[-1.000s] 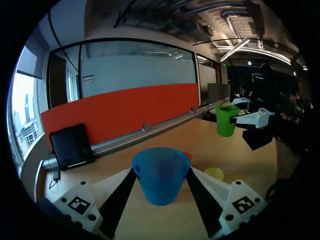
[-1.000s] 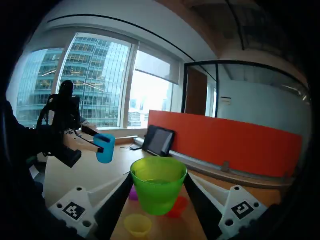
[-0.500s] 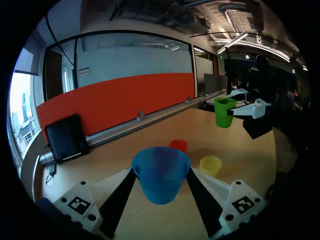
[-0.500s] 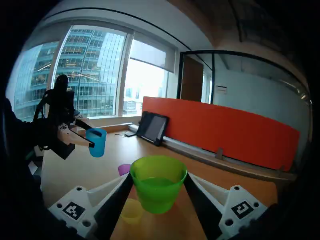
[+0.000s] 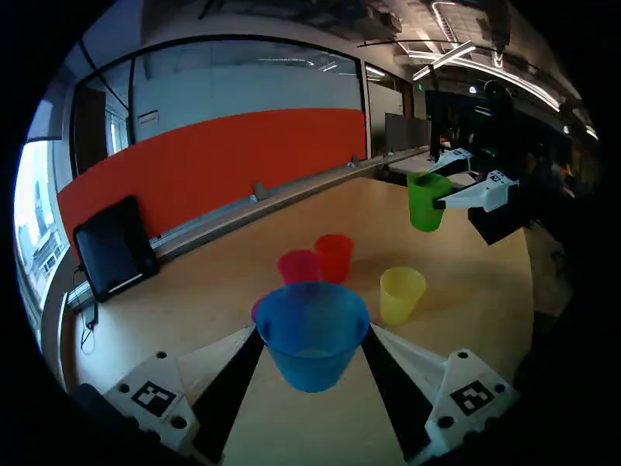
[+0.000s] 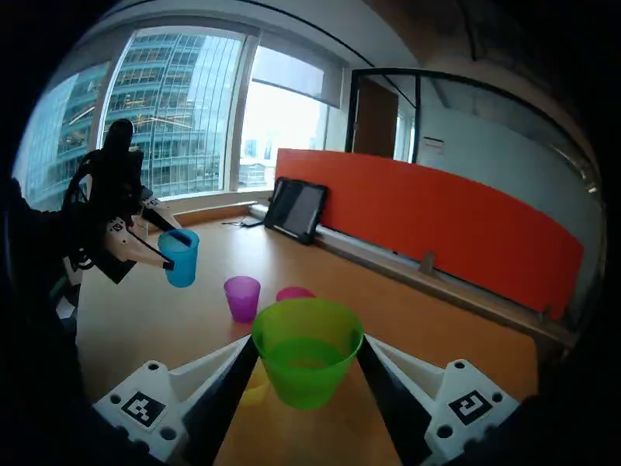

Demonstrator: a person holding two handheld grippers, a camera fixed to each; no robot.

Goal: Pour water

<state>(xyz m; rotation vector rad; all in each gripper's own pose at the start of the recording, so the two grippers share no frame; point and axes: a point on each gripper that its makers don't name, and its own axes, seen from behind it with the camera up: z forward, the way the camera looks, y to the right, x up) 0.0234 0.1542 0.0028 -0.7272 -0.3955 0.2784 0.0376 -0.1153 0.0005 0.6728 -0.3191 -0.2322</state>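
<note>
I note the blue cup [image 5: 313, 349] clamped in my left gripper [image 5: 313, 332]: translucent plastic, smooth, faintly glossy; green cup [image 6: 307, 369] in my right gripper [image 6: 307, 343]: likewise; table [image 5: 473, 287] ahead: pale wood finish, smooth, satin.

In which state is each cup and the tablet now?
blue cup: upright, gripped by left gripper
green cup: upright, liquid inside, gripped by right gripper
yellow cup: upright on table
red cup: upright on table
pink cup: upright on table
purple cup: upright on table
tablet: propped up, tilted back

We are in an office. An orange divider [image 5: 209, 155] backs the long bench [image 5: 466, 272], beside a glass-walled room [image 5: 233, 85] and tower-view windows [image 6: 178, 116].
</note>
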